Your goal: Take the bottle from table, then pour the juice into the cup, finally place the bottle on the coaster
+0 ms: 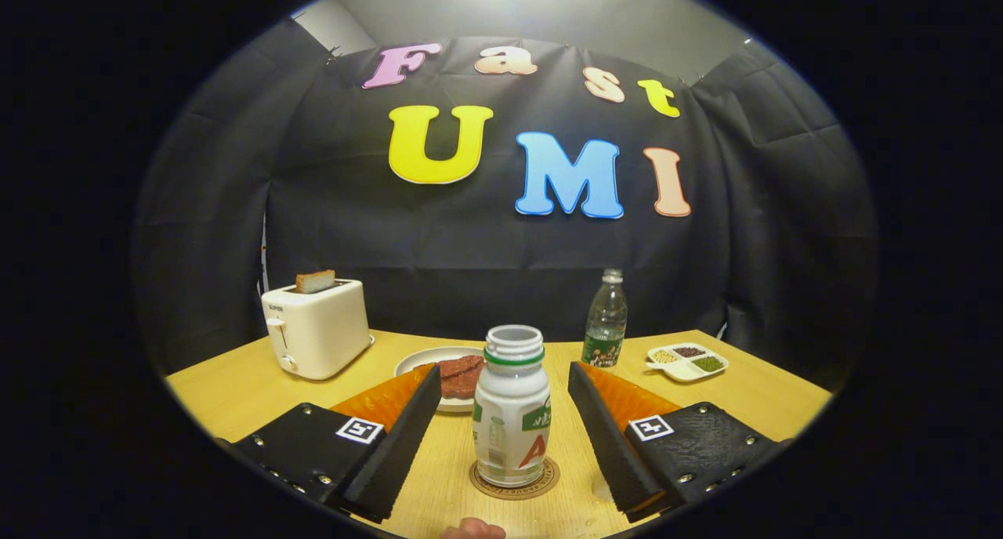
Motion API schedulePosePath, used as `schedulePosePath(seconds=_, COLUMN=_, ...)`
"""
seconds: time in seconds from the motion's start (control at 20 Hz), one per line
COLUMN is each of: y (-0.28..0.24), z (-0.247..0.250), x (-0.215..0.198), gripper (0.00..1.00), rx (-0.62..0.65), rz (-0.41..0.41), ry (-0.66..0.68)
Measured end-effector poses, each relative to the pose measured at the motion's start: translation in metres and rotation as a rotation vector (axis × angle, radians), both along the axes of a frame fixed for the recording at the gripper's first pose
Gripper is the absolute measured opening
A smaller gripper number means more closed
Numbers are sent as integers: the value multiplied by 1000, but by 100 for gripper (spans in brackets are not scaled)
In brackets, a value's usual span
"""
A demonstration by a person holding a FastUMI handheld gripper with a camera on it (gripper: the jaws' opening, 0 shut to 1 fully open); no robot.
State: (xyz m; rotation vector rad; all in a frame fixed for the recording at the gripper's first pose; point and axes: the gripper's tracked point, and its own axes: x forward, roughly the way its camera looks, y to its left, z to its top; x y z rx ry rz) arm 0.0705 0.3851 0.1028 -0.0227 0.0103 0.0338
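Note:
A small white bottle (512,414) with a green neck ring and no cap stands upright on a round brown coaster (515,480) on the wooden table (235,394). It sits between my two fingers, with a clear gap on each side. My gripper (501,394) is open, and neither finger (407,425) touches the bottle.
Beyond the bottle lies a white plate (439,363) with a reddish-brown piece of food. A white toaster (316,329) holding a slice of toast stands at the back left. A clear water bottle (606,323) and a small divided dish (687,361) of grains stand at the back right.

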Motion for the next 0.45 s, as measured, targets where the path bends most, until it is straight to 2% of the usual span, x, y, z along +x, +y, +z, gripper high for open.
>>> schedulePosePath(seconds=0.1, y=6, z=33, x=-16, gripper=98, rx=4, rz=23, ry=-27)
schedulePosePath(seconds=0.25, y=24, z=83, x=-42, gripper=98, rx=-2, rz=101, ry=-71)
schedulePosePath(seconds=0.45, y=32, z=105, x=-72, gripper=98, rx=-93, rz=108, ry=-88)
